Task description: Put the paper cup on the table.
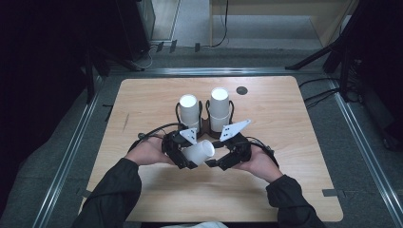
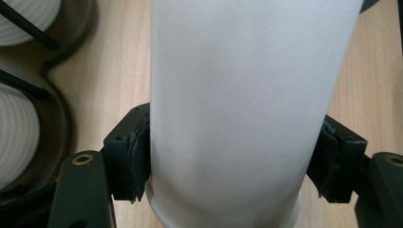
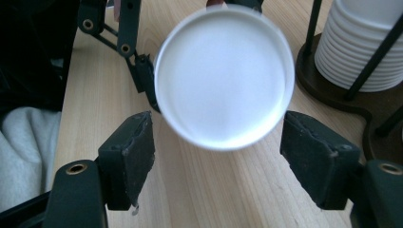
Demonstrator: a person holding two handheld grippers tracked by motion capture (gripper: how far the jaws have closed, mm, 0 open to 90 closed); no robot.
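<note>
Near the table's front edge, the left gripper clamps a white paper cup lying on its side above the wood, both pads pressed to its wall. The right gripper, jaws spread and clear of the cup, faces its base. Farther back, two cup stacks stand in a dark holder.

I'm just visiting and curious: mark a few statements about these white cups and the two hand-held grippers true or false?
1. The left gripper clamps a white paper cup lying sideways. True.
2. The right gripper squeezes that cup. False: its jaws stand open, apart from the cup's flat end.
3. Two stacks of white cups stand in a dark wire holder. True.
4. The light wooden table carries a red bowl. False: there is none.
</note>
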